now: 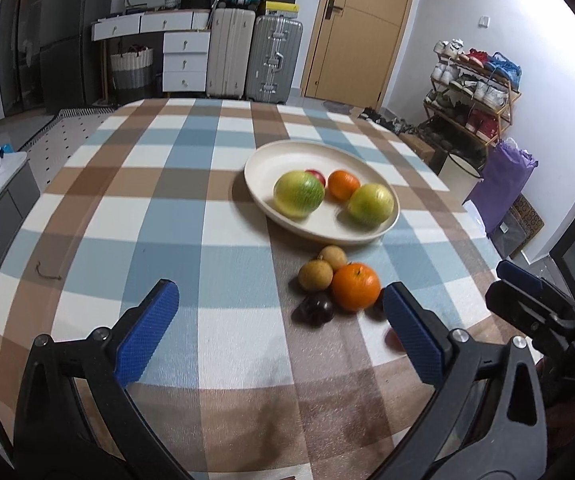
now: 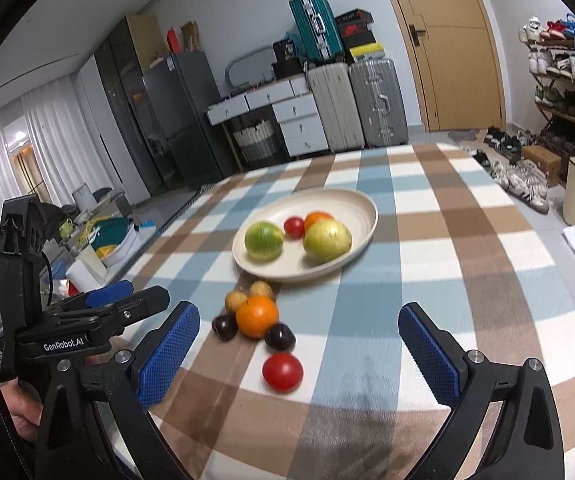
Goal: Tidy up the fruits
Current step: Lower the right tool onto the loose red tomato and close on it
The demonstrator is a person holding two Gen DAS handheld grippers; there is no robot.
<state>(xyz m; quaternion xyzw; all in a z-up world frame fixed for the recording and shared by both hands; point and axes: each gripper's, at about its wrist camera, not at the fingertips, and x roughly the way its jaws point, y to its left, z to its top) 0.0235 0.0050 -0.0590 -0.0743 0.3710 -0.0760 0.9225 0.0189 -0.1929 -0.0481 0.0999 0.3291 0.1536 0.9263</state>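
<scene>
**Operator:** Both sets of jaws are spread wide with nothing between the pads. My left gripper (image 1: 281,334) and right gripper (image 2: 299,360) both hang over the near edge of the tabletop (image 1: 127,216).

**Spotter:** Where's the loose fruit?

**Operator:** Clustered just short of the plate (image 2: 361,204), toward the near edge: one orange (image 2: 257,316), two small brown fruits (image 2: 235,300) touching it on the plate side, two dark plums (image 2: 279,337) flanking it, and a red tomato (image 2: 282,372) nearest me, a little apart.

**Spotter:** And the plate?

**Operator:** Around mid-table, holding two green fruits (image 2: 263,240), a small tomato and another orange.

**Spotter:** Which first?

**Operator:** I'd take the red tomato with the right: it stands clear of the others, so the pads can straddle it cleanly. I'd close gently, since it looks soft and round enough to roll
</scene>
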